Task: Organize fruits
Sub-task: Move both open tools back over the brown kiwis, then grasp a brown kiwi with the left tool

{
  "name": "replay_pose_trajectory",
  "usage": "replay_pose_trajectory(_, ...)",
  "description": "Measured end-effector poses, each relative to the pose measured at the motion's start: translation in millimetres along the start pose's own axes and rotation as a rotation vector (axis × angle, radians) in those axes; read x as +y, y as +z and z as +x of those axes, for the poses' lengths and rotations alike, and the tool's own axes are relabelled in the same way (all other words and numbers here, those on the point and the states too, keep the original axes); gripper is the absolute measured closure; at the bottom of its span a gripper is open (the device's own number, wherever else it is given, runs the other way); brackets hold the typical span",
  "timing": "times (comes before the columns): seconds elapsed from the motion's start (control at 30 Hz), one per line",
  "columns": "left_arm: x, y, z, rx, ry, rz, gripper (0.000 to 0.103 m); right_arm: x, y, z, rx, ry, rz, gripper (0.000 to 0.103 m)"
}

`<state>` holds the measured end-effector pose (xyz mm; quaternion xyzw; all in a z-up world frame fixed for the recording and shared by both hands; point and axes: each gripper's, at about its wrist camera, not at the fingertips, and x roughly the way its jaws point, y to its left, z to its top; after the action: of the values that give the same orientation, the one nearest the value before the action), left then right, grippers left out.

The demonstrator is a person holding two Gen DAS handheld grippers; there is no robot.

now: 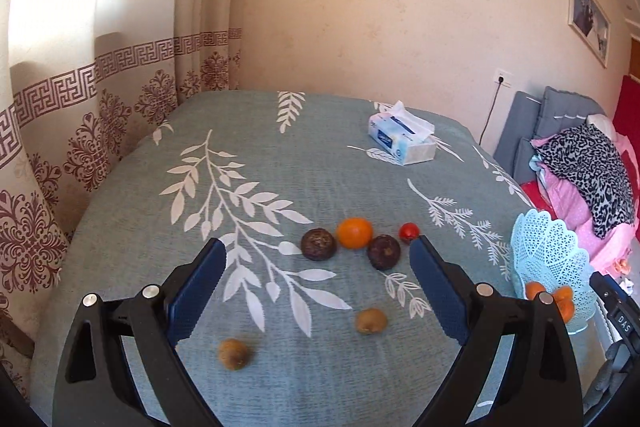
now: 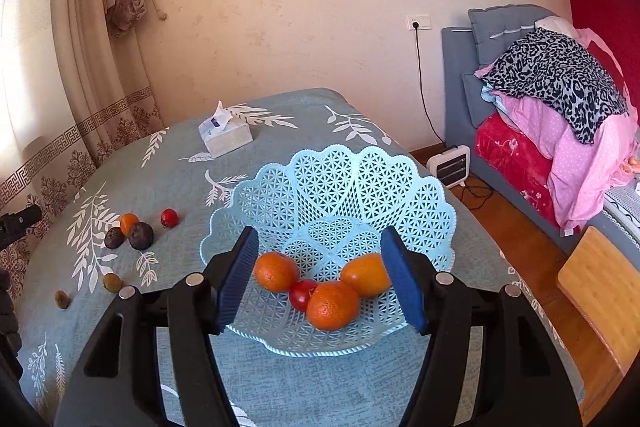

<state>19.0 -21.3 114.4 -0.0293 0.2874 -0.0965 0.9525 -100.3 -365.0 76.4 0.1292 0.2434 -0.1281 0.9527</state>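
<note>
A pale blue lattice basket (image 2: 340, 183) stands near the table's right edge and holds three oranges (image 2: 333, 305) and a small red fruit (image 2: 301, 294). My right gripper (image 2: 320, 251) hovers over the basket's near rim, open, nothing between its blue pads (image 2: 402, 287). On the cloth lie an orange (image 1: 354, 232), two dark purple fruits (image 1: 318, 244) (image 1: 383, 251), a red fruit (image 1: 409, 231) and two brown kiwi-like fruits (image 1: 371, 320) (image 1: 234, 354). My left gripper (image 1: 318, 255) is open above the cloth, just short of these loose fruits. The basket (image 1: 548, 259) shows at its right.
A tissue box (image 1: 402, 139) sits at the table's far side. Curtains (image 1: 60, 131) hang to the left, a wall behind. Right of the table are a bed with piled bedding (image 2: 560, 115), a small heater (image 2: 450, 165) on the wood floor and a wooden stool (image 2: 600, 291).
</note>
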Motion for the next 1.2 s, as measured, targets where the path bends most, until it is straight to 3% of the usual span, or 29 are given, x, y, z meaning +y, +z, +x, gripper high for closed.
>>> replay_pose_trajectory(0.23,40,-12,-2,0.025,0.077,-0.032,0.011,20,1,1,0.006,0.031,-0.029,0.038)
replay_pose_trajectory(0.6,61,-58,28,0.18,0.131,-0.003,0.011,60,-5,10,0.048,0.104,-0.099,0.038)
replay_pose_trajectory(0.83,67,-76,42,0.272,0.105,0.004,0.042,91,-12,19,0.08,0.162,-0.147,0.038)
replay_pose_trajectory(0.9,70,-79,46,0.293,0.095,-0.009,0.046,100,-13,22,0.091,0.178,-0.159,0.038)
replay_pose_trajectory(1.0,70,-82,48,0.298,0.094,-0.008,0.052,113,-15,29,0.109,0.203,-0.18,0.037)
replay_pose_trajectory(1.2,65,-82,48,0.287,0.057,0.006,0.072,143,-18,44,0.169,0.283,-0.21,0.037)
